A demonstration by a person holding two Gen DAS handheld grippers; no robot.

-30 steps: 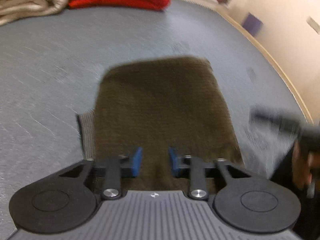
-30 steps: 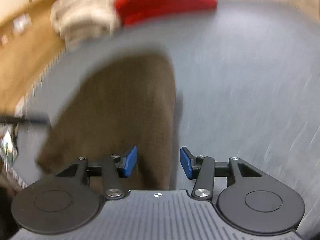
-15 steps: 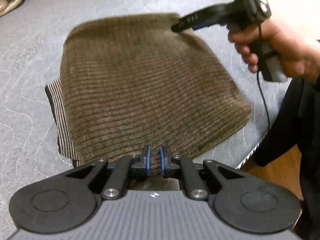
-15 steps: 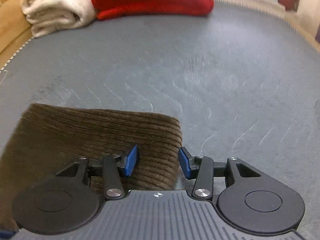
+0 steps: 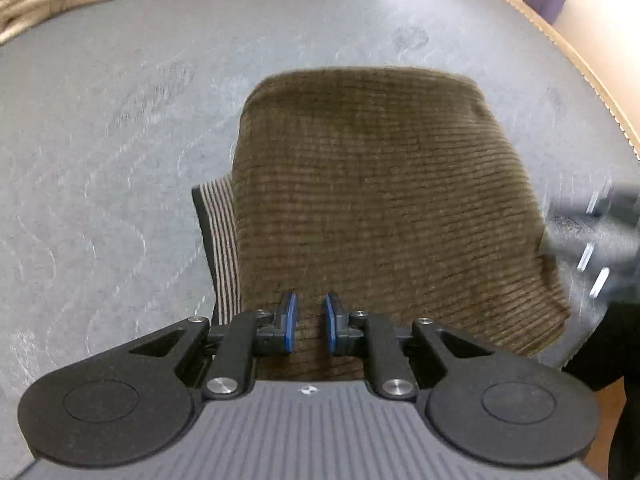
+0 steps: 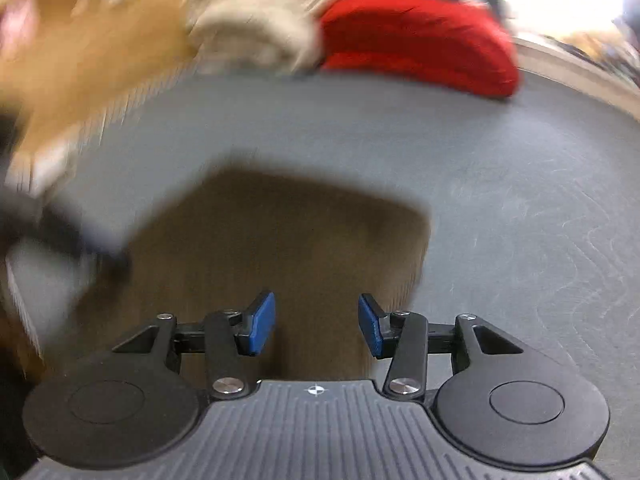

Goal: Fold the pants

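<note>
Brown corduroy pants (image 5: pixel 384 208) are sitting folded into a chunky rectangle on the grey mattress (image 5: pixel 120 160), near its front edge, striped waistband lining (image 5: pixel 220 248) poking out on the left. Left gripper (image 5: pixel 308 320) is over the near edge with jaws opening, only a narrow gap, nothing pinched as far as I can see. Right gripper (image 6: pixel 316 320) hangs about half open above the pants, empty, opening too. Looks like both are letting go or lining up one more fold. Red and cream blankets (image 6: pixel 360 36) are stacked at the far end, out of the way
</note>
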